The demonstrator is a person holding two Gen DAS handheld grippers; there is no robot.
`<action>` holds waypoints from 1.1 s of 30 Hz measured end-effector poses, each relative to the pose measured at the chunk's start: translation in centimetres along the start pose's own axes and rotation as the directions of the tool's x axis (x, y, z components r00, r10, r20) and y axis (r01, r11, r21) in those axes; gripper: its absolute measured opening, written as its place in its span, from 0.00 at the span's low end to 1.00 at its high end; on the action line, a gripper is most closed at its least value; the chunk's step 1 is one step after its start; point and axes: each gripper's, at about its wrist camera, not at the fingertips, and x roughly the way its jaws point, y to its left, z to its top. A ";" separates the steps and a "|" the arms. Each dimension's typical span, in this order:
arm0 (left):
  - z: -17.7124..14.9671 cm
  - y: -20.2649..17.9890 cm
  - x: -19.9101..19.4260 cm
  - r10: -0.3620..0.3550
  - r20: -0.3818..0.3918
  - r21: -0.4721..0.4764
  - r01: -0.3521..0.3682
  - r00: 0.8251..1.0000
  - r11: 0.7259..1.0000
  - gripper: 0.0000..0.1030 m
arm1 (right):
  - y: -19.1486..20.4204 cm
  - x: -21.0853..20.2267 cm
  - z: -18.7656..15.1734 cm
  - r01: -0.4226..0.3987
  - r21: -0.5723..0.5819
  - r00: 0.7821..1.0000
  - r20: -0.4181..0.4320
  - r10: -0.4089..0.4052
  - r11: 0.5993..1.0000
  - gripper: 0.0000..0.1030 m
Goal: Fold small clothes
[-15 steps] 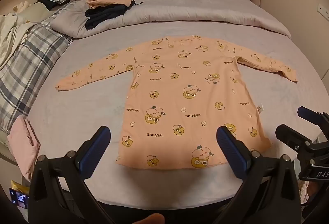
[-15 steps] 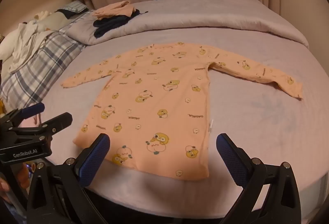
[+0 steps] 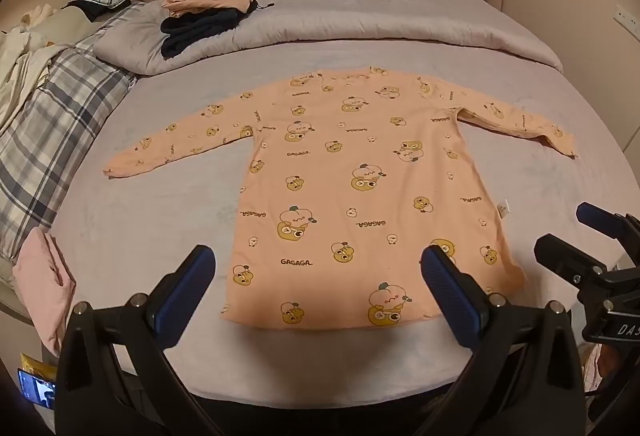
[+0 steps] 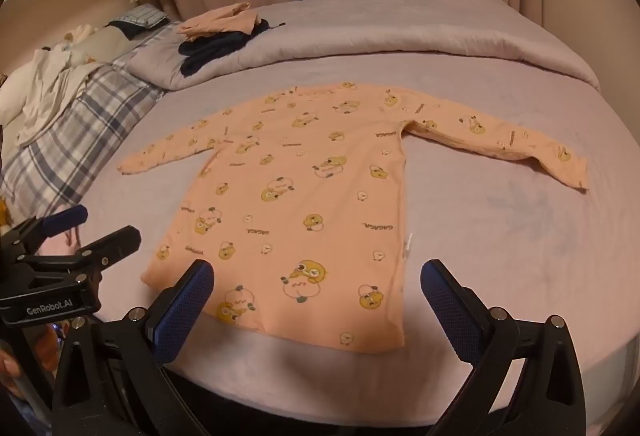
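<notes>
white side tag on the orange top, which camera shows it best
The left wrist view: the white side tag sticks out flat beyond the orange top's seam, against the sheet. In the right wrist view, the tag is only a thin edge-on sliver.

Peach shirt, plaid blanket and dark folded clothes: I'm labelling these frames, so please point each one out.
peach shirt (image 3: 360, 196), left wrist view, middle of its body.
plaid blanket (image 3: 52, 124), left wrist view, its checked top.
dark folded clothes (image 4: 212, 48), right wrist view, upper fold.
</notes>
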 end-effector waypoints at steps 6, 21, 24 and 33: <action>-0.1 -0.1 0.2 -0.006 -0.004 -0.001 0.006 1.000 1.000 1.00 | 0.2 -0.1 0.0 0.005 -0.004 1.000 -0.005 -0.005 1.000 0.99; -0.3 -0.3 0.1 -0.009 -0.003 -0.001 0.009 1.000 1.000 1.00 | 0.2 -0.1 -0.1 0.004 -0.002 1.000 -0.004 -0.004 1.000 0.99; -0.3 -0.4 0.0 -0.010 -0.004 -0.001 0.010 1.000 1.000 1.00 | 0.2 -0.1 -0.1 0.003 -0.003 1.000 -0.004 -0.003 1.000 0.99; -0.6 -0.5 -0.2 -0.012 -0.001 -0.004 0.012 1.000 1.000 1.00 | 0.2 0.0 -0.2 0.004 -0.003 1.000 -0.008 -0.004 1.000 0.99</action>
